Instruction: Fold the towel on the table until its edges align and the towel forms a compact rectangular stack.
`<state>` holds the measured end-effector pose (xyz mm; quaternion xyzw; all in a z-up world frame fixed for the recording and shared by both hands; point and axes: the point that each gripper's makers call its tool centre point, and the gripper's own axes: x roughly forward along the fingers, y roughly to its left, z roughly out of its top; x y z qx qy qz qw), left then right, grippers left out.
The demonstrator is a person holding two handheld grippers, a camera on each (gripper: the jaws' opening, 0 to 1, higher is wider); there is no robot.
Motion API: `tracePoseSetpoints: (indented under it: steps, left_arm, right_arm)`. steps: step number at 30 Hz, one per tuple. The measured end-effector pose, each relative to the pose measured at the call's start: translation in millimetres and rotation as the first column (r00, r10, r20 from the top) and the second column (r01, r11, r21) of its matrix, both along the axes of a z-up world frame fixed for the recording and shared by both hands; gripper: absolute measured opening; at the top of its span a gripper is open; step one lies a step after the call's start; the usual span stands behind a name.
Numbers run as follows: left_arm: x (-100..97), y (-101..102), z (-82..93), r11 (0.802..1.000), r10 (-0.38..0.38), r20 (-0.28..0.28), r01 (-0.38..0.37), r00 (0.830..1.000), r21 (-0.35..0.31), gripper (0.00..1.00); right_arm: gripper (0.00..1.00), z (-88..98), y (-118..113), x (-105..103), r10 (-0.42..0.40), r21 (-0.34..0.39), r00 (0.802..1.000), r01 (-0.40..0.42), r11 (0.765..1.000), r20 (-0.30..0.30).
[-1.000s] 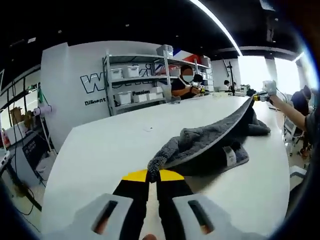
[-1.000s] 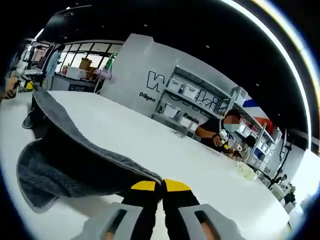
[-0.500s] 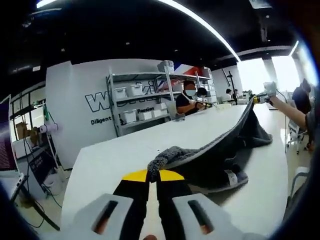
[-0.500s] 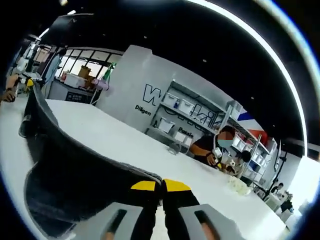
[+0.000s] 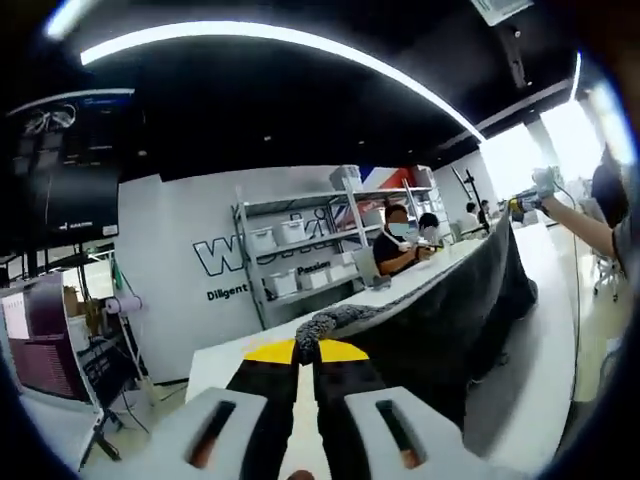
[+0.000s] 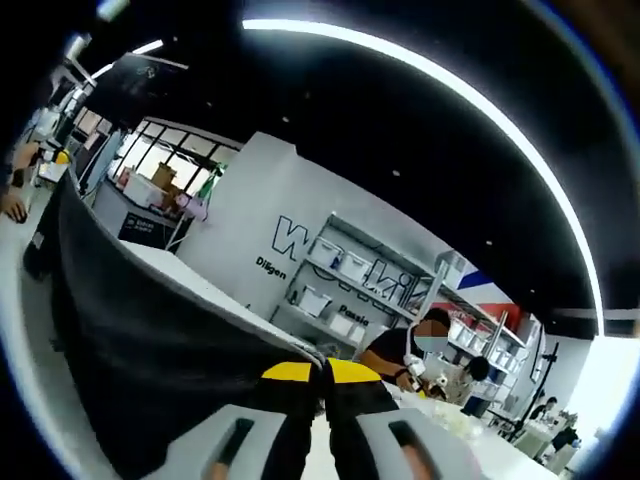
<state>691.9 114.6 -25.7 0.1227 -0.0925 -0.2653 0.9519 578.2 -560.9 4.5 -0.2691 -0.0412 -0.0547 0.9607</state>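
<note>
A dark grey towel (image 5: 440, 320) hangs stretched between my two grippers, lifted up off the white table (image 5: 545, 330). My left gripper (image 5: 307, 352) is shut on one fuzzy corner of the towel. From there its top edge runs far right to my right gripper (image 5: 522, 203), held by a person's hand. In the right gripper view my right gripper (image 6: 324, 372) is shut on the other corner. The towel (image 6: 150, 350) hangs as a dark sheet to the left, reaching the left gripper (image 6: 58, 158) at the far left.
Metal shelving (image 5: 320, 250) with white bins stands against a grey lettered wall (image 5: 200, 270). Seated people (image 5: 395, 240) work at the far end of the table (image 6: 175, 270). A seated person (image 6: 405, 355) is close to shelving (image 6: 340, 290). A rack and screen (image 5: 60, 320) stand left.
Both grippers have risen and tilted upward with the towel. The towel has gone from draped on the table to hanging as a sheet above it.
</note>
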Motion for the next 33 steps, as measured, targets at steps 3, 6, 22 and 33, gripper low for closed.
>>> tracePoseSetpoints:
  steps: [3, 6, 22, 33]
  left_arm:
    - [-10.2, 6, 17.8, 1.0, 0.001, 0.032, -0.001, 0.999, -0.004, 0.07]
    - [-18.8, 12, 29.3, 1.0, 0.008, 0.057, -0.008, 0.998, 0.0, 0.07]
    - [-51.8, 32, 65.9, 0.999, 0.034, 0.17, -0.031, 0.985, -0.025, 0.07]
    - [-58.6, 38, 75.8, 0.999, 0.043, 0.204, -0.037, 0.978, -0.034, 0.07]
  right_arm:
    - [0.03, 16.5, 5, -7, 0.006, -0.014, 1.0, -0.005, 1.0, 0.028]
    - [0.03, 31.5, 13, -14, 0.014, -0.03, 0.998, -0.012, 0.999, 0.059]
    - [0.03, 84.5, 37, -51, 0.035, -0.09, 0.976, -0.016, 0.996, 0.214]
    - [0.03, 103.7, 44, -77, 0.054, -0.072, 0.952, -0.034, 0.997, 0.3]
